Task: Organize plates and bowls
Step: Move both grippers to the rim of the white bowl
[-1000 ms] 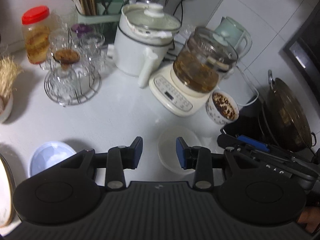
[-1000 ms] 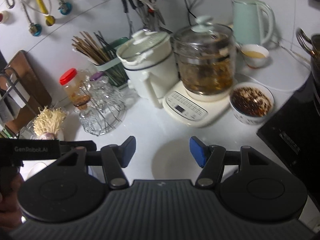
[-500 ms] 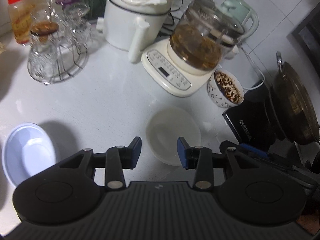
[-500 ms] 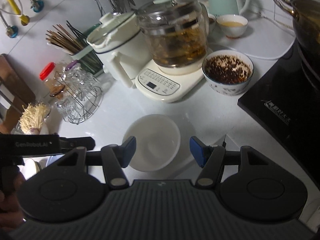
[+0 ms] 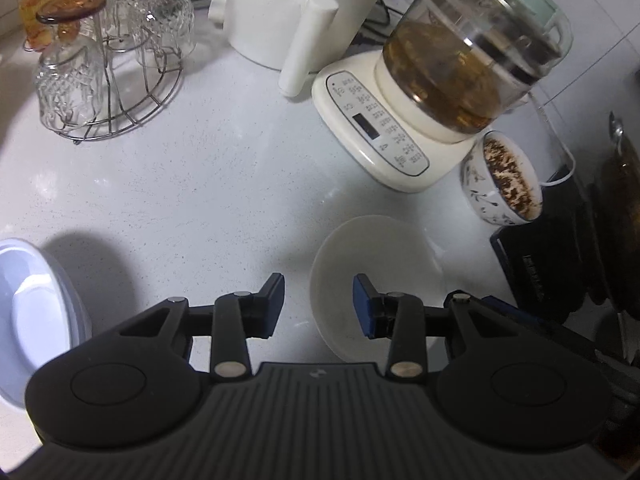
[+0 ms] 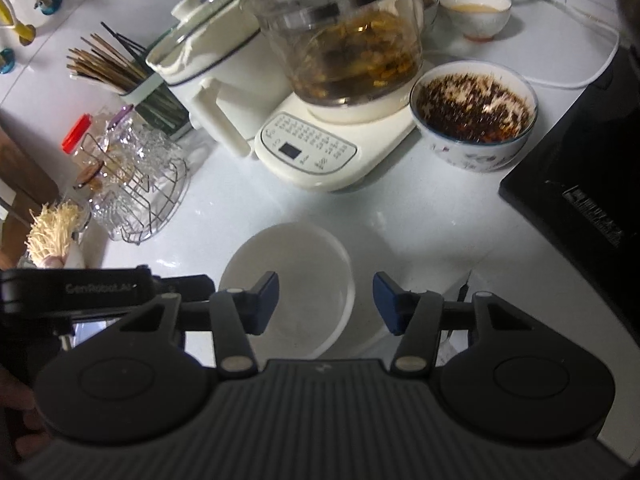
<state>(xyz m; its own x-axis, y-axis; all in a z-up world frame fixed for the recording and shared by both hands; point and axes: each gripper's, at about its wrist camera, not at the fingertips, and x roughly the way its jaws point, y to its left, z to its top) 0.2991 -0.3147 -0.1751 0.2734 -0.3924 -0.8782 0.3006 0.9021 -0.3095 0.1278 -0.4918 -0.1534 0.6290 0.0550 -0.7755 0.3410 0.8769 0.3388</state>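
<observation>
Both the left tool (image 5: 319, 304) and right tool (image 6: 325, 302) hover with fingers apart over the empty white bowl (image 6: 298, 256) sitting near the worktop's (image 5: 208, 184) front edge.

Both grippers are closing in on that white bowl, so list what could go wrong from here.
1. Both the left gripper and the right gripper straddle the white bowl rim with open jaws; they may collide.
2. The full patterned bowl sits close behind; a bump could spill it.
3. The glass kettle on its base also stands near; a wide lift could hit it.
</observation>
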